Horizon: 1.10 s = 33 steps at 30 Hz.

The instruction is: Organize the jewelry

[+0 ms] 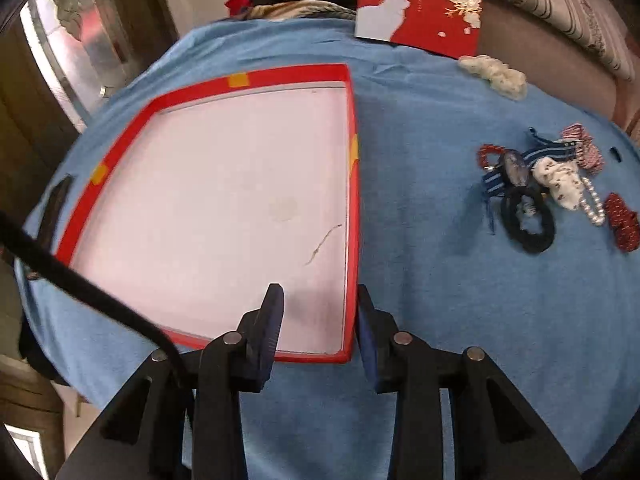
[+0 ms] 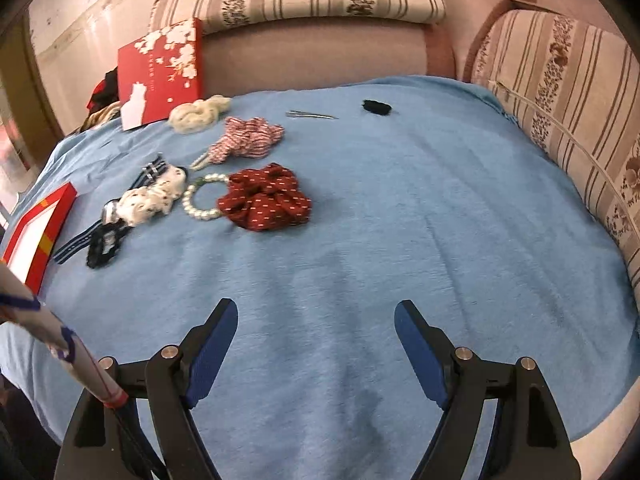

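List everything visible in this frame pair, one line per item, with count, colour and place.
tray: 1, red rim, white inside, nothing in it, left part of the blue cloth
blue cloth: 1, covers the table
dotted scrunchie: 1, dark red, white specks, middle of the pile
pearl bracelet: 1, white, touching the dotted scrunchie
striped scrunchie: 1, red and white, behind the pile
cream scrunchie: 1, by the red box
red box: 1, white flowers, leaning at the back
hair clip: 1, metal, far side
black hair tie: 1, near edge of the pile
left tool: open, astride the tray rim
right tool: open, above bare cloth
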Each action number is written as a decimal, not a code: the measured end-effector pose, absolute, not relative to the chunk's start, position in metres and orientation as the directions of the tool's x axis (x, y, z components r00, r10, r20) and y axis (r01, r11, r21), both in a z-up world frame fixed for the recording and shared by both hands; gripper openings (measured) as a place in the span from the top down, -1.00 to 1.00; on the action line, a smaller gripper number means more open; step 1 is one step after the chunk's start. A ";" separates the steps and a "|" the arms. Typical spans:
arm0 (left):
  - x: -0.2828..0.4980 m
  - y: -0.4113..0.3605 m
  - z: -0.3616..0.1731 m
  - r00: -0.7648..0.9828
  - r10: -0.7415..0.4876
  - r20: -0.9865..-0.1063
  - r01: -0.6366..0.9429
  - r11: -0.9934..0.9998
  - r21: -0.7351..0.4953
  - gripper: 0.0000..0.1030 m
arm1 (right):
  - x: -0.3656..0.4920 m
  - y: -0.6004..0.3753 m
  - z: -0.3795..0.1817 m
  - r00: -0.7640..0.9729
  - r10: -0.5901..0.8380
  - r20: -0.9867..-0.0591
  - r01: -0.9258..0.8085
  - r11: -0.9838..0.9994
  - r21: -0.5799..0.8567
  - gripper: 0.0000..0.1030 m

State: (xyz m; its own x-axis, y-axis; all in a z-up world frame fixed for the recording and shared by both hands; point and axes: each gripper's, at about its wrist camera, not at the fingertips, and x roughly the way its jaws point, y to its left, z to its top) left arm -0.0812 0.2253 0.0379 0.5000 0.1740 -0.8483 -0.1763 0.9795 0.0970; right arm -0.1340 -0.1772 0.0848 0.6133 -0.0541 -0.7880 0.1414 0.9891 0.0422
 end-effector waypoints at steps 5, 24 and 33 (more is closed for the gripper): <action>-0.084 0.242 0.036 0.497 0.209 -0.843 -0.193 0.973 0.127 0.34 | -0.135 -0.166 0.089 0.613 -0.021 -0.790 0.115 0.991 0.063 -0.64; -0.149 0.128 0.107 0.642 -0.002 -0.767 -0.154 0.979 -0.132 -0.43 | -0.156 -0.140 0.083 0.631 0.050 -0.774 0.062 0.992 0.114 -0.64; -0.159 0.093 0.091 0.609 -0.026 -0.793 -0.084 0.992 -0.097 -0.43 | -0.162 -0.144 0.074 0.618 0.057 -0.784 0.051 0.992 0.112 -0.64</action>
